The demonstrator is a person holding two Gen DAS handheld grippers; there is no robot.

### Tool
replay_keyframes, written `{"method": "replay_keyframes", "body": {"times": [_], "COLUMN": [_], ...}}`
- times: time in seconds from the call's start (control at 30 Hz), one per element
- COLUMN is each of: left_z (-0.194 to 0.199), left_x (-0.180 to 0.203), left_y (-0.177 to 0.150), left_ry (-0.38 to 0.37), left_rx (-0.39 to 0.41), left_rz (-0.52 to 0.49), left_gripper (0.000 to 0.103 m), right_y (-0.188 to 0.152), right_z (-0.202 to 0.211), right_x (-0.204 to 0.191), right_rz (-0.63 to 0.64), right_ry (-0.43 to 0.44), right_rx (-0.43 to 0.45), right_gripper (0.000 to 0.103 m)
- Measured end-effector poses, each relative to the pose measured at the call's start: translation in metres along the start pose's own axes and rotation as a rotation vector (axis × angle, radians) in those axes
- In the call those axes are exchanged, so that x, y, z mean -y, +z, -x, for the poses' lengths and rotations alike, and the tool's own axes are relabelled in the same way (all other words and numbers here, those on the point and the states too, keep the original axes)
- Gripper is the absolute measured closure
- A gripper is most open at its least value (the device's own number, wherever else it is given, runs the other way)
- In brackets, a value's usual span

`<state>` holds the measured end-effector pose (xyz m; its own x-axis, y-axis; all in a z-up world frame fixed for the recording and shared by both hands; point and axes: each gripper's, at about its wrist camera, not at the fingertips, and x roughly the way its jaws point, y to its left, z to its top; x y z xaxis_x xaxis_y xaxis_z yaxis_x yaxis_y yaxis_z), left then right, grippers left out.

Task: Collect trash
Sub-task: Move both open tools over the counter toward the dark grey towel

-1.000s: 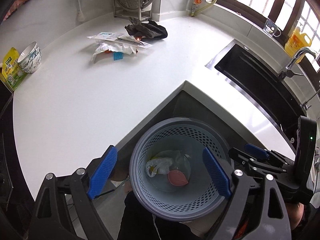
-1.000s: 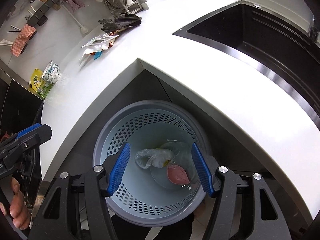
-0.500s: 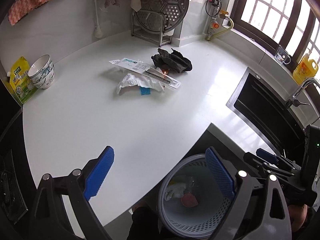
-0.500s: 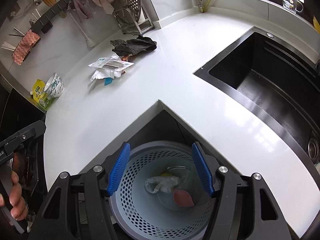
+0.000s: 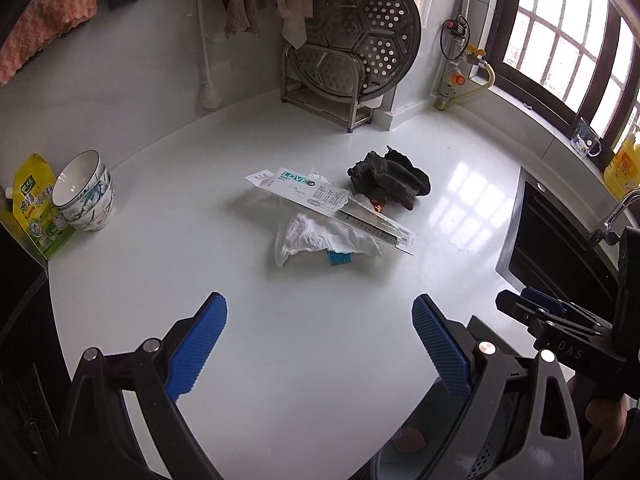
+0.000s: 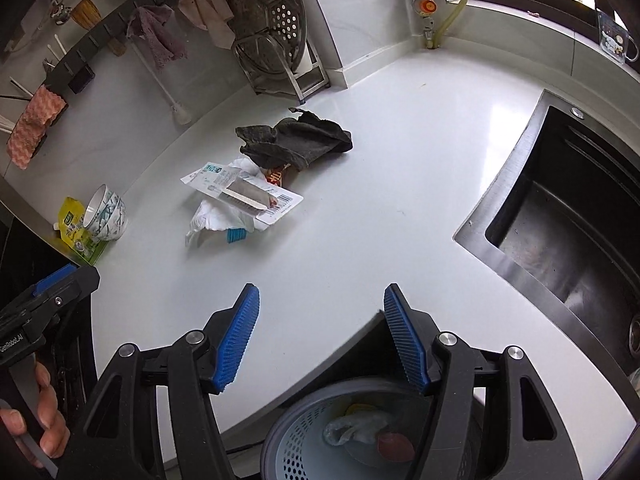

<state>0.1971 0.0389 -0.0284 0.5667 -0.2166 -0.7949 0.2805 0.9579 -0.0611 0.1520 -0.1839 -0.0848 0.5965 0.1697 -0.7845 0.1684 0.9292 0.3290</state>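
Note:
A pile of trash lies mid-counter: a long printed package [image 5: 332,205] [image 6: 244,192], a crumpled white plastic bag [image 5: 312,238] [image 6: 216,218], a small blue piece [image 5: 339,257] [image 6: 236,235] and a red wrapper [image 6: 276,176]. A dark cloth [image 5: 390,180] [image 6: 296,140] lies just behind it. The grey perforated bin [image 6: 304,436] [image 5: 486,456] stands below the counter's corner with trash inside. My left gripper [image 5: 320,344] and my right gripper [image 6: 322,332] are both open and empty, over the counter's near part, well short of the pile.
White counter [image 5: 200,264]. Stacked bowls [image 5: 84,192] and a yellow pouch [image 5: 34,208] at the left edge. A metal rack with a steamer tray [image 5: 352,52] at the back. A black sink [image 6: 560,216] and tap [image 5: 618,208] at the right.
Both grippers rose from over the bin and tilted up toward the counter. The trash pile now sits nearer the middle of both views. The bin has slid to the bottom edge.

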Motion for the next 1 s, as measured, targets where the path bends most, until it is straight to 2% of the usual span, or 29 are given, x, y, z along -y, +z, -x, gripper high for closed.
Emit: {"method": "replay_keyframes", "body": {"times": [0.2, 0.47, 0.7, 1.0], "left_z": [-0.027, -0.076, -0.110, -0.134], "left_x": [-0.027, -0.045, -0.046, -0.046], "left_y": [0.027, 0.053, 0.065, 0.069], "left_ry": [0.002, -0.009, -0.039, -0.059], "left_rx": [-0.008, -0.062, -0.095, -0.117], "left_rz": [0.012, 0.001, -0.028, -0.056], "left_gripper": [0.010, 0.010, 0.010, 0.010], "right_y": [0.029, 0.057, 0.074, 0.099], "right_z": [-0.029, -0.062, -0.086, -0.116], "right_x": [-0.005, -0.007, -0.004, 0.002], "right_rz": [-0.057, -0.131, -0.199, -0.282], "right_ry": [-0.001, -0.009, -0.018, 0.009], "right_rx": [0.013, 0.018, 0.013, -0.013], "right_gripper": [0.041, 0.041, 0.041, 0.041]}}
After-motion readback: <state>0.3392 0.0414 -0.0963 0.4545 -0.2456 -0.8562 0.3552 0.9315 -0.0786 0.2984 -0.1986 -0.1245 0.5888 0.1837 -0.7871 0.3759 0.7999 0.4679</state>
